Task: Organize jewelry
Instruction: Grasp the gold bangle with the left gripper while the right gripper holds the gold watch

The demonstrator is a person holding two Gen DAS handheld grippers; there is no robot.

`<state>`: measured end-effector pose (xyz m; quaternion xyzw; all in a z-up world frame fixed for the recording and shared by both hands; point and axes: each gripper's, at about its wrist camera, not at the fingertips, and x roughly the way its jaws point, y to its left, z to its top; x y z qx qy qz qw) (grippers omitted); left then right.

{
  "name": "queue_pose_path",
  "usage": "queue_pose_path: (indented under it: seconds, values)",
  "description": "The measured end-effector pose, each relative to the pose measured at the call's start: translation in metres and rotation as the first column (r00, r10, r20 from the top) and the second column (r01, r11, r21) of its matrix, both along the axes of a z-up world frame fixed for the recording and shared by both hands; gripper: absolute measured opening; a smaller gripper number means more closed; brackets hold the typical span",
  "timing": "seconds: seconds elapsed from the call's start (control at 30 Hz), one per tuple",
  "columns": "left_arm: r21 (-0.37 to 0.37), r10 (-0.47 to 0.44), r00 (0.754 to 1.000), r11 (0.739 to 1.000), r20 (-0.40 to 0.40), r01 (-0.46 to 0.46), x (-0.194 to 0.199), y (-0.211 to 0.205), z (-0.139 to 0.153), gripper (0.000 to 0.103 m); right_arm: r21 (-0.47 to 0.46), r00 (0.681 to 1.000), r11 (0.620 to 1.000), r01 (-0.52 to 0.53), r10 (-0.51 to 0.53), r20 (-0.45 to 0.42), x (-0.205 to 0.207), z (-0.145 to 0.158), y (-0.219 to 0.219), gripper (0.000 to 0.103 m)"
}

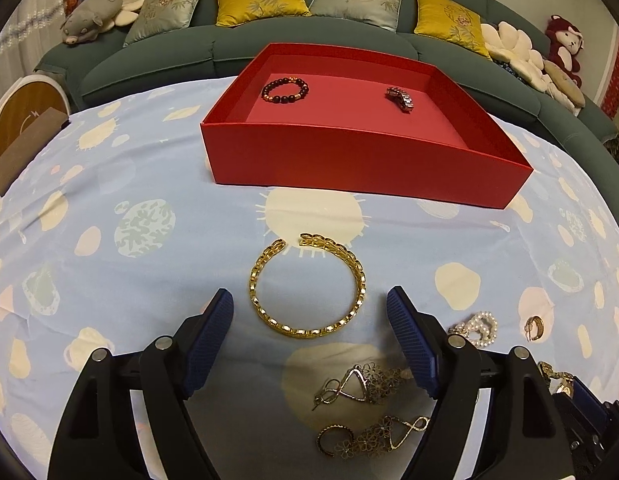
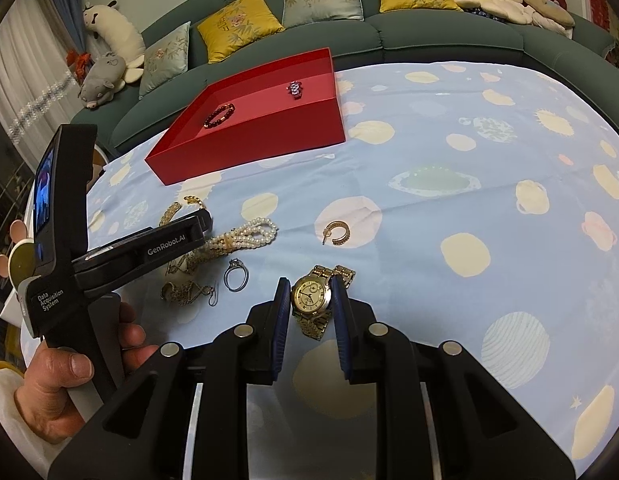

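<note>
Left gripper [image 1: 309,312]: jaws spread wide, gold open bangle [image 1: 307,286] lying flat on blue patterned cloth [image 1: 129,168] at frame centre, between the pads, untouched. Right gripper [image 2: 309,292]: clamped on gold wristwatch [image 2: 311,296], lower centre of its view. Red tray [image 1: 361,160], upper centre: dark beaded bracelet [image 1: 286,91] at left, metal link band [image 1: 400,98] at right.

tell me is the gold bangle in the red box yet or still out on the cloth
Out. The gold bangle lies flat on the blue cloth, in front of the red box.
</note>
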<state>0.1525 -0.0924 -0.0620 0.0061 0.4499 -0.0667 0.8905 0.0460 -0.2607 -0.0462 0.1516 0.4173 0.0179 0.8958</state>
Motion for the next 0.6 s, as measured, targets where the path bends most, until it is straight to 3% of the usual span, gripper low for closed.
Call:
queue_pose_path:
  seconds: [0.1, 0.27, 0.5, 0.6]
  values:
    - [0.016, -0.007, 1.0, 1.0, 0.01, 0.007, 0.0, -0.001, 0.0, 0.073, 0.0, 1.0, 1.0, 0.0, 0.0, 0.0, 0.0, 0.0, 0.0, 0.02]
    - [0.023, -0.007, 1.0, 1.0, 0.022, 0.006, 0.0, 0.001, 0.001, 0.057, 0.0, 1.0, 1.0, 0.0, 0.0, 0.004, -0.001, 0.001, 0.001, 0.02]
    - [0.01, -0.017, 1.0, 1.0, 0.02, 0.017, -0.001, 0.003, 0.003, 0.055, 0.004, 1.0, 1.0, -0.012, 0.012, 0.016, 0.003, 0.007, 0.008, 0.02]
    - [-0.032, -0.011, 1.0, 0.999, 0.013, 0.011, -0.003, 0.009, 0.01, 0.055, 0.008, 0.999, 1.0, -0.022, 0.022, 0.031, 0.006, 0.014, 0.013, 0.02]
